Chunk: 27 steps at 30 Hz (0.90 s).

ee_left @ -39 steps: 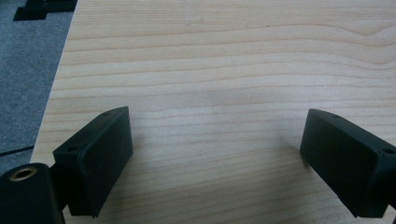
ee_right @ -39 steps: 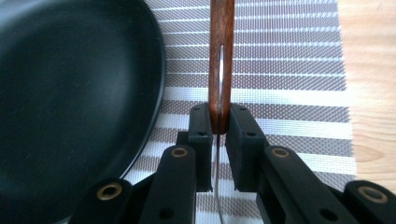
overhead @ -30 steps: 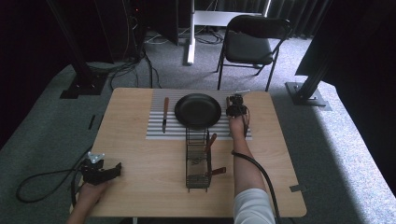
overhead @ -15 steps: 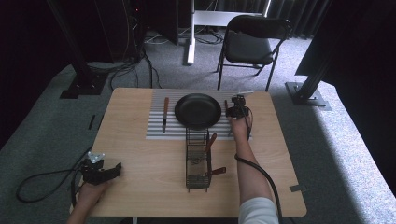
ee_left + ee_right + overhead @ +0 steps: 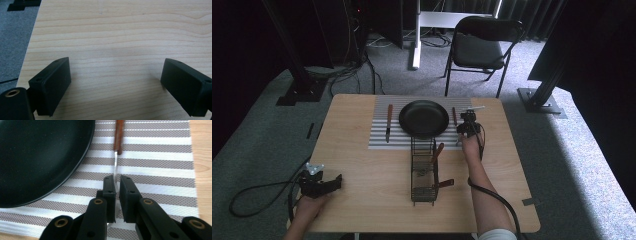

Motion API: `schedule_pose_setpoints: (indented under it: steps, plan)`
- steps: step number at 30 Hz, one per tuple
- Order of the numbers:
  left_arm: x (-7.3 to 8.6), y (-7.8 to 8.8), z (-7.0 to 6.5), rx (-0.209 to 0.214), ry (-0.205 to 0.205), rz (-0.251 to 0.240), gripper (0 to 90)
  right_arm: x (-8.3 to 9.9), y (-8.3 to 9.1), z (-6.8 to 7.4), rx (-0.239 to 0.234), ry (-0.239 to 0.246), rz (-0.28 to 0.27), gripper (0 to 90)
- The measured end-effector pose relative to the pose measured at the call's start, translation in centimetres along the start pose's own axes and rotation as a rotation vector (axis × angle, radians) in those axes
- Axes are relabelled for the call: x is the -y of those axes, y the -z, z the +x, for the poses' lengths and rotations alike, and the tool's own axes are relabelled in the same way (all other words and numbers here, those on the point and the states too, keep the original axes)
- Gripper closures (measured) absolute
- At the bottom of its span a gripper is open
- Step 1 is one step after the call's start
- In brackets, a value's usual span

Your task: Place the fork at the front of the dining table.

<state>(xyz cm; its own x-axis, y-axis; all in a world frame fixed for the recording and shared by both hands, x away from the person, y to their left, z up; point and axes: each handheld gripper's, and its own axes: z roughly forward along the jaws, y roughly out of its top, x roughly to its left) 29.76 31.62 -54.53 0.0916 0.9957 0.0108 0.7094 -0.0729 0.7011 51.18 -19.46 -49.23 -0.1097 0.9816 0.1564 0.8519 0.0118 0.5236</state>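
Since a second ago, my right claw (image 5: pixel 117 195) has moved a little along the striped mat (image 5: pixel 155 170) and its jaws have just closed on the thin metal end of a wooden-handled utensil (image 5: pixel 118 137), which lies beside the black plate (image 5: pixel 424 118). Left claw (image 5: pixel 115 82) rests wide open and empty on the desk (image 5: pixel 125 30).

Grey carpet (image 5: pixel 272 120) — black folding chair (image 5: pixel 479 47) behind.

The high view looks forward and down over the whole wooden table (image 5: pixel 377 170). The left gripper view sits close above bare tabletop. The right gripper view hovers near the striped mat (image 5: pixel 155 170) and black plate (image 5: pixel 37 157), which the high view also takes in.
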Motion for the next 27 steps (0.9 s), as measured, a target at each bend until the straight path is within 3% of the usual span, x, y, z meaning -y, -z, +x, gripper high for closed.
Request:
schedule_pose_setpoints:
  steps: [3,5,10,12,19,23,27]
  plan:
    - [0.0,0.0,0.0,0.0,0.001,-0.001,9.2,0.1,0.1,-0.8,-0.001,-0.01,0.012,82.3]
    - [0.0,0.0,0.0,0.0,-0.001,0.0,9.2,0.1,0.2,-1.3,-0.03,-0.038,0.012,80.1]
    - [0.0,0.0,0.0,0.0,0.0,0.0,9.2,0.1,-0.3,-0.9,-0.066,-0.034,0.025,80.5]
    - [0.0,0.0,0.0,0.0,0.0,0.0,9.2,0.2,-0.5,-0.7,-0.034,-0.017,0.031,83.7]
    - [0.0,0.0,0.0,0.0,0.0,0.0,9.2,0.4,-0.9,-1.7,-0.013,-0.031,0.048,84.9]
    - [0.0,0.0,0.0,0.0,0.0,0.0,9.2,0.9,-0.9,-2.4,-0.011,-0.046,0.046,74.9]
    - [0.0,0.0,0.0,0.0,0.0,0.0,9.2,1.0,-0.4,-2.7,-0.017,-0.037,0.022,54.3]
